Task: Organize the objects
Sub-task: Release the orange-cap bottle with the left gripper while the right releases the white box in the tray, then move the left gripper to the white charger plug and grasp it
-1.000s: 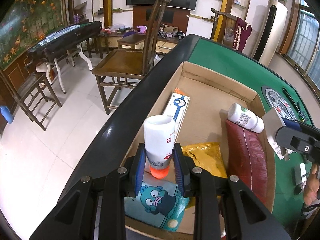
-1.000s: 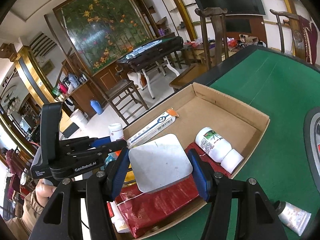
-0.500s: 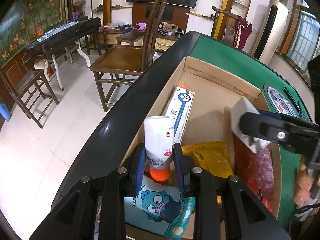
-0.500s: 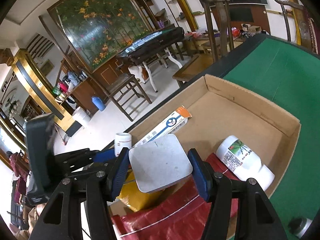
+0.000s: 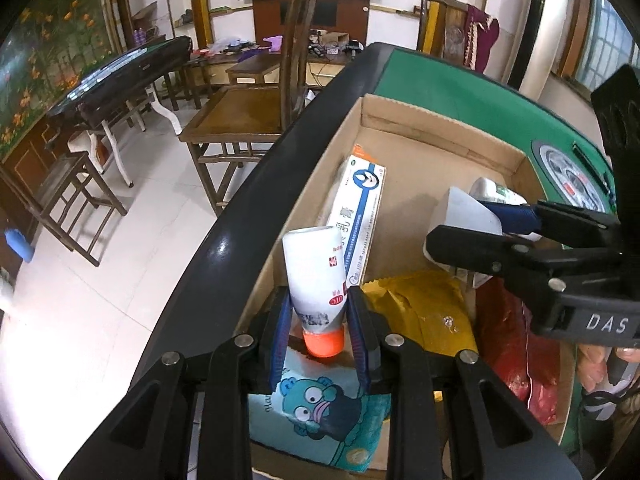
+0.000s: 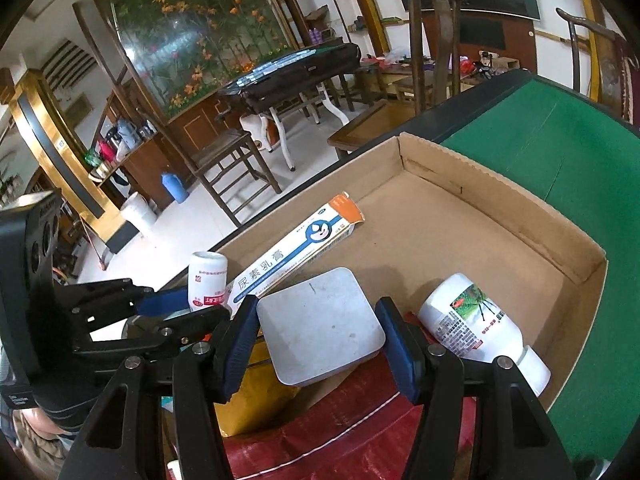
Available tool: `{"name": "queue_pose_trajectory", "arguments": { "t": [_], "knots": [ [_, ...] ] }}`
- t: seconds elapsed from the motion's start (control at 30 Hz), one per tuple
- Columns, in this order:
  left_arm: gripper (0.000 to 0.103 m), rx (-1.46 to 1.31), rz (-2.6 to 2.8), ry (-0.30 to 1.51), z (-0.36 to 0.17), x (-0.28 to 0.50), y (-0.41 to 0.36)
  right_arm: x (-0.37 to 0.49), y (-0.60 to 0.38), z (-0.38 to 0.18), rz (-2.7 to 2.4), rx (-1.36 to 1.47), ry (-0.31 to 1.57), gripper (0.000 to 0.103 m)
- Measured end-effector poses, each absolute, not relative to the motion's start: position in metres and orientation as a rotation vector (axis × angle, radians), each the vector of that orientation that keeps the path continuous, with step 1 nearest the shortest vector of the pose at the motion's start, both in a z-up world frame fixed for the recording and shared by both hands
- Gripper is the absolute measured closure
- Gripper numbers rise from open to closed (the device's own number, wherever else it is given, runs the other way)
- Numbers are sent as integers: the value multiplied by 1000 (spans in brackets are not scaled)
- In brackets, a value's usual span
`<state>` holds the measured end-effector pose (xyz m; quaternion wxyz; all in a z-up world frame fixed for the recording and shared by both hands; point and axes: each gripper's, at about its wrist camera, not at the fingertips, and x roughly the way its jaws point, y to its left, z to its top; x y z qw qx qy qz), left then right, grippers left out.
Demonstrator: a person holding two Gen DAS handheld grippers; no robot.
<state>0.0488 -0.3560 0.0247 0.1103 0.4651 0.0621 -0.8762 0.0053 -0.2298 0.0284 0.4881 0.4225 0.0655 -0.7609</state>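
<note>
My left gripper (image 5: 318, 330) is shut on a white tube with an orange cap (image 5: 316, 276), held cap-down over the near left corner of the cardboard box (image 5: 440, 124). The tube also shows in the right wrist view (image 6: 208, 280). My right gripper (image 6: 320, 340) is shut on a flat grey square pad (image 6: 320, 324) and holds it above the box's middle; it shows from the left wrist view (image 5: 464, 216). In the box lie a long blue-and-white carton (image 5: 360, 208), a white bottle (image 6: 476, 328), a yellow pouch (image 5: 420, 312), a red packet (image 5: 508, 344) and a teal cartoon packet (image 5: 320, 408).
The box sits at the black rim (image 5: 224, 256) of a green felt table (image 6: 560, 152). Wooden chairs (image 5: 240, 120) and a second table (image 6: 288, 76) stand on the tiled floor beyond. The far half of the box floor (image 6: 460, 232) is bare cardboard.
My right gripper has carried the grey pad leftward and further over the box, toward the left gripper. My left gripper has kept the tube and shifted slightly.
</note>
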Motion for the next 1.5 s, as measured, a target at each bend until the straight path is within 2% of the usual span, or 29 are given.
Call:
{"name": "queue_pose_trajectory", "arguments": {
  "t": [0.23,0.7,0.77,0.83,0.93,1.0,1.03,1.07,1.27,1.5],
  "knots": [
    [76,1417,-2550,108,18,43,-346,3,-232,22,-1827,1048,167,38],
    [76,1421,-2537,105,19,52,-347,4,-231,22,-1828,1044,175,38],
    [73,1418,-2539,115,19,54,-348,4,-231,22,-1827,1042,175,37],
    [63,1404,-2557,135,20,57,-349,4,-230,22,-1829,1047,164,37],
    [60,1373,-2568,127,24,62,-346,4,-225,27,-1828,1052,128,34],
    [55,1352,-2573,121,28,66,-344,3,-219,32,-1830,1042,95,23],
    [46,1336,-2576,122,31,70,-343,3,-215,35,-1836,1037,80,21],
    [43,1322,-2583,131,33,72,-342,3,-212,39,-1840,1031,68,20],
    [38,1214,-2617,221,51,104,-336,10,-168,64,-1882,976,6,12],
    [26,1144,-2722,298,68,130,-299,25,-60,82,-1970,956,-41,0]
  ]
}}
